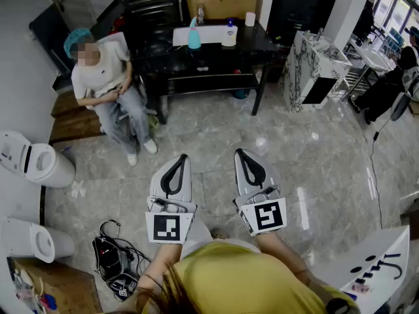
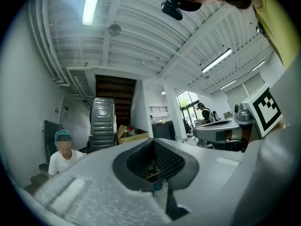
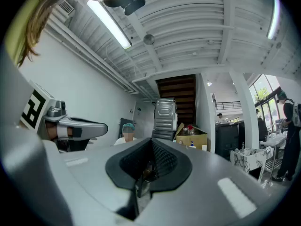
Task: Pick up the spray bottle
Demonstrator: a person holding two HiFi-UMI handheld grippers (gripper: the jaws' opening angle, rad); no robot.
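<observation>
The spray bottle (image 1: 194,36), teal with a pale nozzle, stands upright on a black table (image 1: 262,44) at the far side of the room. Beside it stand a white bottle (image 1: 229,34) and a white cup (image 1: 250,19). Both of my grippers hang over the marble floor, far short of the table and pointing toward it. The left gripper (image 1: 183,157) has its jaws pressed together with nothing between them. The right gripper (image 1: 239,153) is likewise shut and empty. In the gripper views each pair of jaws, left (image 2: 153,144) and right (image 3: 151,142), meets at the tip.
A person (image 1: 105,77) sits on a bench left of the table. Two white toilets (image 1: 39,163) (image 1: 36,241) stand along the left wall. Black gear with cables (image 1: 112,259) lies on the floor nearby. A marbled cabinet (image 1: 314,70) stands right of the table, a white board (image 1: 376,267) at lower right.
</observation>
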